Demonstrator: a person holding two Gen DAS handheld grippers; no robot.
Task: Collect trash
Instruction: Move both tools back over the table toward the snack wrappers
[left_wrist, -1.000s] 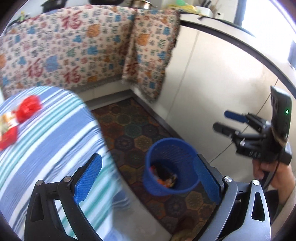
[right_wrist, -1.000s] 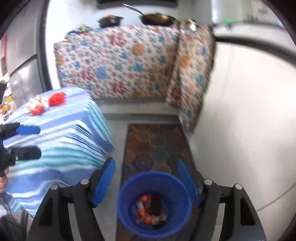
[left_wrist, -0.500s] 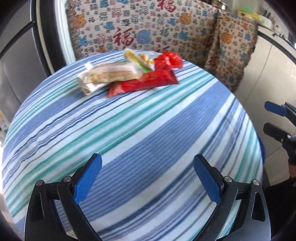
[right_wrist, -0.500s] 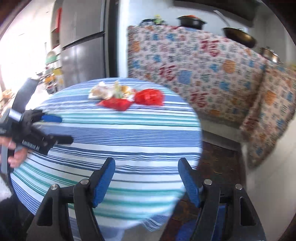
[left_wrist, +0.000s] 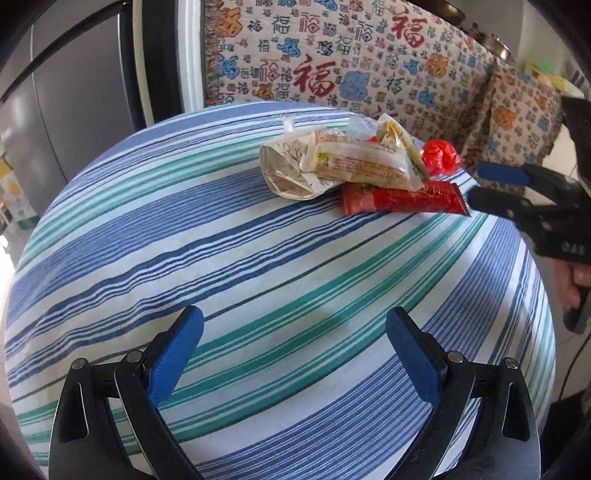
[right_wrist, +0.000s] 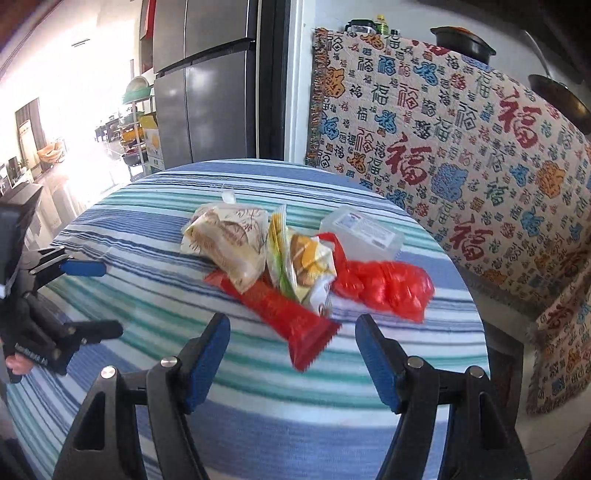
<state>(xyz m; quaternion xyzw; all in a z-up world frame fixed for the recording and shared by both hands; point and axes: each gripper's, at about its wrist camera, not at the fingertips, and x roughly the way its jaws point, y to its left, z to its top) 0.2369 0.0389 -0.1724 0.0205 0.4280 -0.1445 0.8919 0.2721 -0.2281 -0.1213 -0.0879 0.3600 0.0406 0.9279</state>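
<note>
Just ahead of the spread, empty right hand-held gripper (right_wrist: 291, 345), a long red foil snack wrapper (right_wrist: 291, 314) lay on the striped desk (right_wrist: 258, 406), likely light, crinkly and slippery, best pinched across its near end.

Right gripper (right_wrist: 291, 328) jaws wide apart above striped tablecloth (right_wrist: 258, 413). Red wrapper (right_wrist: 284, 310) tip between them (not gripped); crumpled red bag (right_wrist: 384, 288) beside. Left gripper (right_wrist: 96, 299) open at left edge.
</note>
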